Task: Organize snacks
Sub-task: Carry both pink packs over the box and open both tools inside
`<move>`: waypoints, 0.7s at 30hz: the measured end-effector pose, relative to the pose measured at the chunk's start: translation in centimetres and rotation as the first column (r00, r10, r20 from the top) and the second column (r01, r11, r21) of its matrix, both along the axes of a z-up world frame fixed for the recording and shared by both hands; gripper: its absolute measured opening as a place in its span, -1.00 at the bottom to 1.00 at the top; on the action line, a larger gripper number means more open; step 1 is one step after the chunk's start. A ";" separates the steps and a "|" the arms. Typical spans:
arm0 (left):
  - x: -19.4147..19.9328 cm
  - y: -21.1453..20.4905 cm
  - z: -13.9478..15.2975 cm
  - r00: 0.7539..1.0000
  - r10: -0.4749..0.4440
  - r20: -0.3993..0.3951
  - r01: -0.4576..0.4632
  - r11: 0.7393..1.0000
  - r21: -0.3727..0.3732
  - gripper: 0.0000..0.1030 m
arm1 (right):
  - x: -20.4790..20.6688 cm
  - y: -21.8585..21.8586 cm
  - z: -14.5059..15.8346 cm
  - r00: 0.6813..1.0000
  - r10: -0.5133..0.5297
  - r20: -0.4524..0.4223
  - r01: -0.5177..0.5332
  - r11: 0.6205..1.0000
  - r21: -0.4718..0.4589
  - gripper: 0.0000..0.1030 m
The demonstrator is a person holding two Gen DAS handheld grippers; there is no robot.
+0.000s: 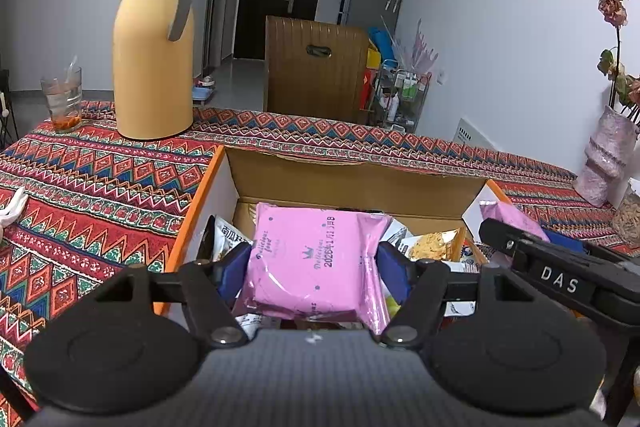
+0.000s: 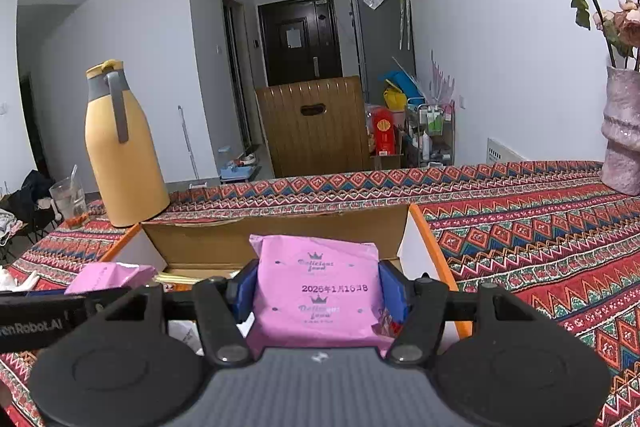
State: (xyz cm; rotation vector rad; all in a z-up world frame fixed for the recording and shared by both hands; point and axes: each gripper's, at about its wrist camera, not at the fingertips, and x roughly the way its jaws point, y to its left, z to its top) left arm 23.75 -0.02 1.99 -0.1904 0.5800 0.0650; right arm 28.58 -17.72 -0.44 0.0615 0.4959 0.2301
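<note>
My left gripper (image 1: 314, 267) is shut on a pink snack packet (image 1: 308, 259) and holds it over the open cardboard box (image 1: 352, 183) with orange edges. Several other snack packets (image 1: 434, 245) lie in the box below. My right gripper (image 2: 318, 287) is shut on a second pink snack packet (image 2: 318, 287) above the box's right side (image 2: 434, 255). The right gripper shows at the right of the left wrist view (image 1: 560, 267), with its packet (image 1: 512, 217). The left gripper's packet shows at the left of the right wrist view (image 2: 110, 277).
The box stands on a table with a patterned red cloth (image 1: 88, 195). A yellow thermos jug (image 1: 154, 43) and a glass (image 1: 62, 99) stand at the back left. A pink vase with dried flowers (image 2: 622, 131) stands at the back right. A brown chair (image 1: 316, 67) is behind the table.
</note>
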 end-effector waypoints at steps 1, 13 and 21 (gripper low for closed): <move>-0.2 0.1 0.1 1.000 0.001 0.006 -0.001 1.000 -0.003 0.43 | 0.0 0.1 -0.1 1.000 0.000 -0.001 0.000 1.000 -0.003 0.22; -1.5 0.8 1.2 0.998 0.022 0.058 -0.021 0.999 -0.031 1.00 | -1.1 -0.9 0.1 0.999 -0.026 0.027 0.025 0.999 0.026 1.00; -2.6 0.6 2.3 0.997 0.026 0.077 -0.025 1.000 -0.013 1.00 | -2.1 -1.5 1.1 0.998 -0.043 0.047 0.041 0.999 0.028 1.00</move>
